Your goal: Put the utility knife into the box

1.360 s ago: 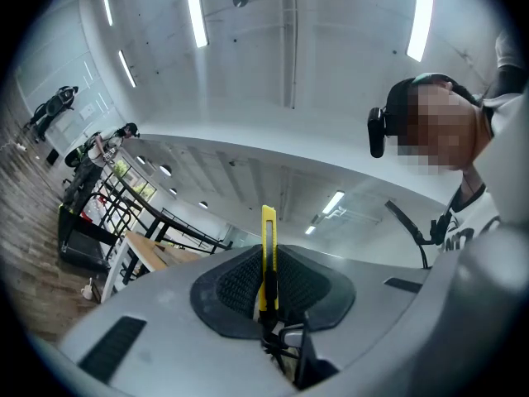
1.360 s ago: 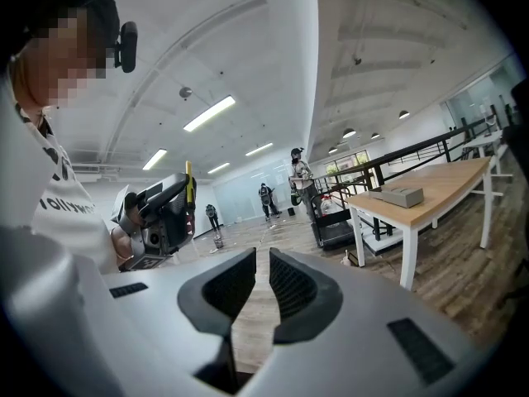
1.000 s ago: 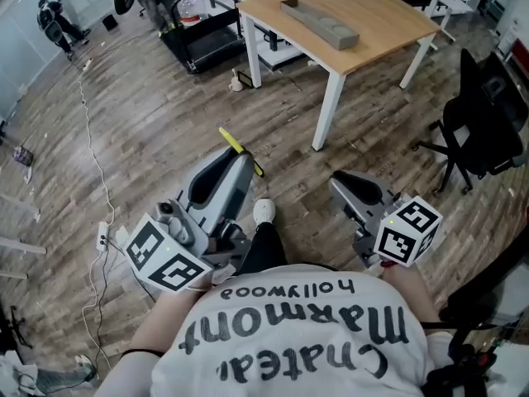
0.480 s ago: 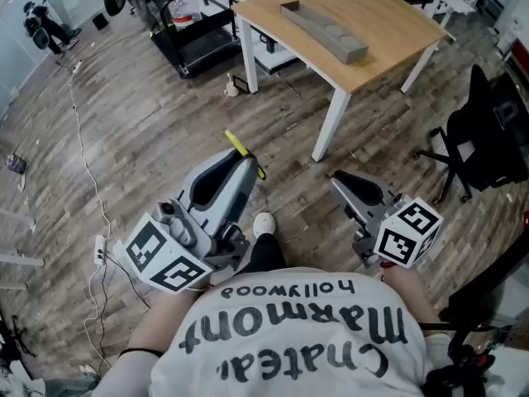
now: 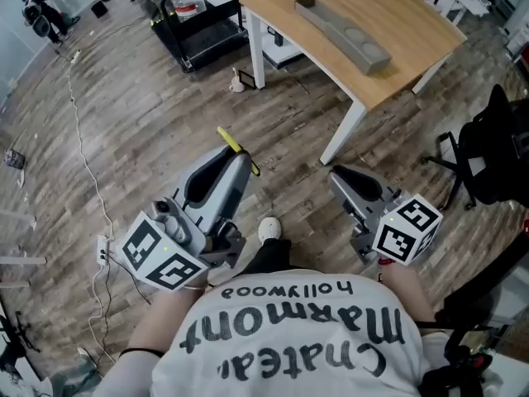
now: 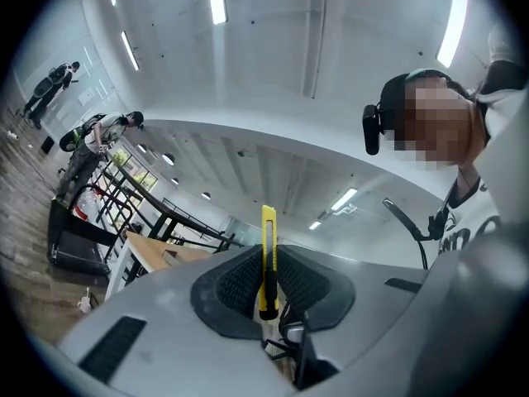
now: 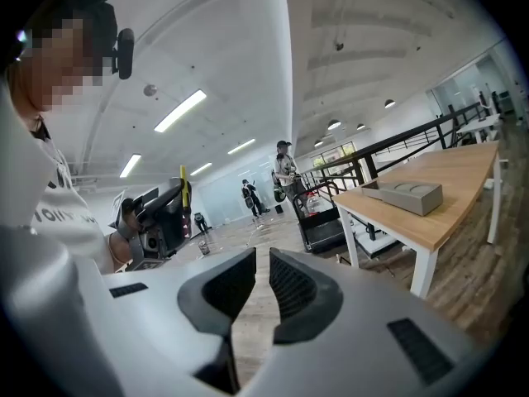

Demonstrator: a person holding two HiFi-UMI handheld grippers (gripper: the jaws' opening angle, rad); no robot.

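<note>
Clamping utility knife, left tool; right tool barely parted; box on table

Yellow utility knife in the jaws of the left hand-held gripper; long grey box on the wooden table

The table and the grey box on it have slid to the right and a little lower in the head view, so more of the tabletop runs out past the right edge. The black chair has drifted toward that edge too. The white shoe has dropped lower, nearer the person's body.
</note>
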